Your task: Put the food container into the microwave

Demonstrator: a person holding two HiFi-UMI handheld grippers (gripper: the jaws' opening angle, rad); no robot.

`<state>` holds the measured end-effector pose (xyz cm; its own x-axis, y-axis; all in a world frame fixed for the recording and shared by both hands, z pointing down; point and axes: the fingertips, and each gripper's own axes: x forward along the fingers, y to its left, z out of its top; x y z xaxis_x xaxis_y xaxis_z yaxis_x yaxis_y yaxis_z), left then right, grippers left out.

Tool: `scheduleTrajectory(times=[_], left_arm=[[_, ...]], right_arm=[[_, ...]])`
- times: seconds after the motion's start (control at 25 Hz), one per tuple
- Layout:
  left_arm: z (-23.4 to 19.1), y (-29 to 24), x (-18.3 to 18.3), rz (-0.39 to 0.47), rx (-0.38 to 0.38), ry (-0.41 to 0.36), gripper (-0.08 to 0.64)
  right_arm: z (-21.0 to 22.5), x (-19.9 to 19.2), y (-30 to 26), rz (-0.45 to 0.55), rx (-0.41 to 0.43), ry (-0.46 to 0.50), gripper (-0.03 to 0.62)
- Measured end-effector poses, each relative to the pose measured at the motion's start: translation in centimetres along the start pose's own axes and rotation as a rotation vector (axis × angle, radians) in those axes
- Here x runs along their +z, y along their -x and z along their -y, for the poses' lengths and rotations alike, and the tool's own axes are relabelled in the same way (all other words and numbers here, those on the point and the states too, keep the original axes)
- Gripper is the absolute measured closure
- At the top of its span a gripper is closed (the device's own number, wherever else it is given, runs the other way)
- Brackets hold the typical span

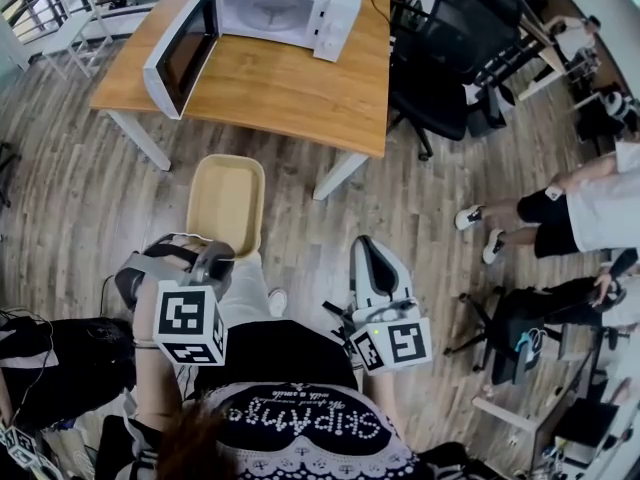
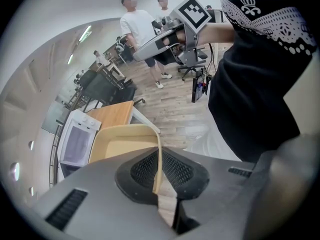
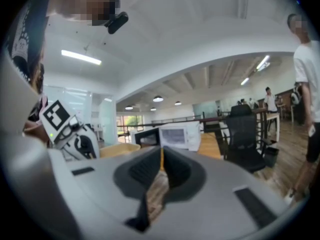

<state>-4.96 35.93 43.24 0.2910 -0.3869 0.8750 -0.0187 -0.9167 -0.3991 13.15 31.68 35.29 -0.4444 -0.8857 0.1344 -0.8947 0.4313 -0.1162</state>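
The food container, a shallow beige tray, hangs over the wooden floor in front of the table. My left gripper is shut on its near rim; in the left gripper view the thin rim wall stands pinched between the dark pads, and the tray stretches away from them. The white microwave stands on the table's far side with its door swung open to the left. My right gripper is held beside the tray, jaws together, holding nothing. In the right gripper view, the right gripper faces the microwave.
A black office chair stands at the table's right end. People sit and stand at the right. A white chair is at the far left, a dark stool at the near right.
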Motion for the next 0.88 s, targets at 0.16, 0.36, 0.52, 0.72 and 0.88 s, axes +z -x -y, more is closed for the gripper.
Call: scheduleTrajectory(times=[0.16, 0.36, 0.52, 0.72, 0.88], left_arm=[[-3.4, -0.9, -1.4, 0.006, 0.009, -0.008, 0.515], [-8.7, -2.0, -3.3, 0.013, 0.013, -0.017, 0.515], [-13.3, -2.4, -4.4, 0.030, 0.017, -0.045, 0.515], [-17.6, -3.1, -5.7, 0.051, 0.018, -0.077, 0.515], [-20.0, -3.9, -6.8, 0.061, 0.016, -0.108, 0.515]], right_arm=[[0.0, 0.8, -3.7, 0.001, 0.011, 0.010, 0.554], [0.7, 2.9, -9.2, 0.021, 0.005, 0.022, 0.554], [1.2, 5.0, -13.4, 0.044, -0.012, 0.031, 0.554], [1.5, 5.8, -17.1, 0.036, -0.036, 0.025, 0.554], [1.8, 5.9, -19.5, 0.028, -0.055, 0.024, 0.554]])
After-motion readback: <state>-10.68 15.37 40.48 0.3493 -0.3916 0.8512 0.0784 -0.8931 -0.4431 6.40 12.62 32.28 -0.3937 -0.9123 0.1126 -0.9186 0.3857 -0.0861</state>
